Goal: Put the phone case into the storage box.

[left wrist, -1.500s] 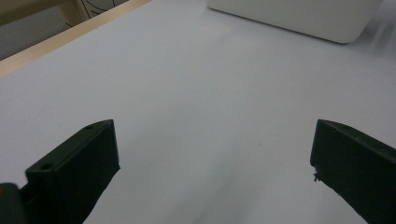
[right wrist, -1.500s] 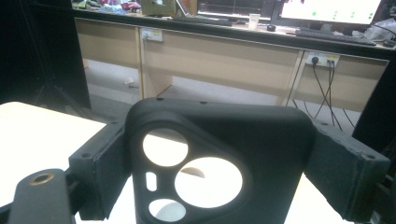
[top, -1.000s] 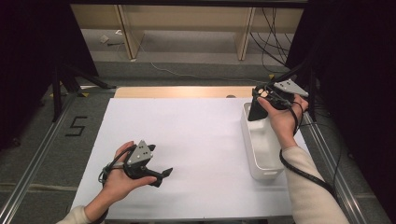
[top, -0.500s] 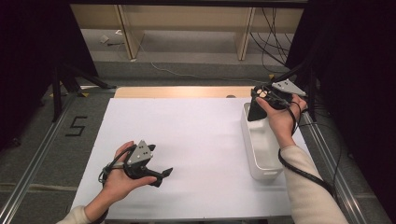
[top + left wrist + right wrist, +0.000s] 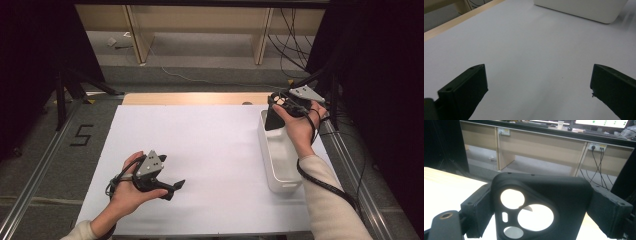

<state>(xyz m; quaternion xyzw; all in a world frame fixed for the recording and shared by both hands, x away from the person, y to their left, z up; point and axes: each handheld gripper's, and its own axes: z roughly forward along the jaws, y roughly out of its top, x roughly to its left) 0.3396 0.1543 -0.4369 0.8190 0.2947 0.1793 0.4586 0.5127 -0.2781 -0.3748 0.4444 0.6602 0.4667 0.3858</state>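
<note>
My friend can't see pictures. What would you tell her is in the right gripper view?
A black rubbery phone case with round camera cut-outs is squeezed between the two black jaws of the right claw, held upright close to the camera. Behind it stand light wooden desk panels with a wall socket and dangling cables, and a corner of the white table cover shows at the left.

light: dim, dark sides | table: bright | close views: soft

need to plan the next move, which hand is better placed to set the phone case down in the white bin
Right. The right tool already grips the black phone case between its jaws at the far end of the white bin. The left tool lies open and empty on the white sheet, well away from the bin.
</note>
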